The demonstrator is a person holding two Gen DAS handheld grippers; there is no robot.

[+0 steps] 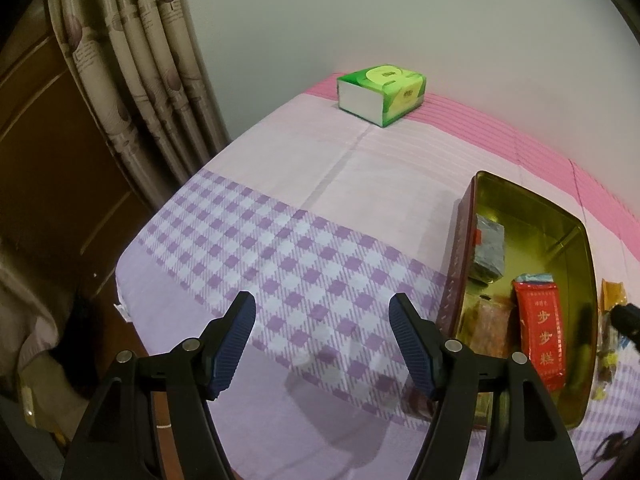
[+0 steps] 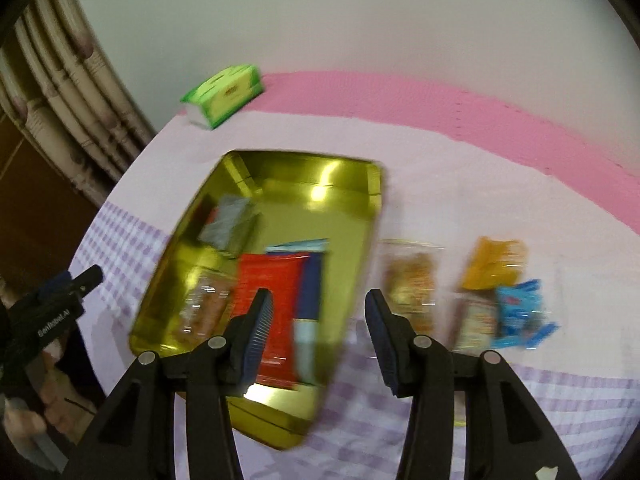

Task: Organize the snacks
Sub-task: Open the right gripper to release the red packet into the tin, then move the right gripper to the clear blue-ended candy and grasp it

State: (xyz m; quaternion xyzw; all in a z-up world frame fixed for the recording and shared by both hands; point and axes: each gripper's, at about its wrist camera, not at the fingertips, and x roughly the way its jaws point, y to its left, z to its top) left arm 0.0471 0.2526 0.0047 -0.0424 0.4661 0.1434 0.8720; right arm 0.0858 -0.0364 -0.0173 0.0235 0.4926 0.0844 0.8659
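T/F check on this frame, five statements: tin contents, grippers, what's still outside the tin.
1. The gold tin already holds a red packet. True.
2. The right gripper is clamped on a snack. False: its jaws stand apart with nothing between them.
3. The green tissue box sits inside the tin. False: it stands on the cloth near the wall, apart from the tin.
4. Snacks lie on the cloth outside the tin, including a blue packet and an orange packet. True.
5. The left gripper is open and empty. True.
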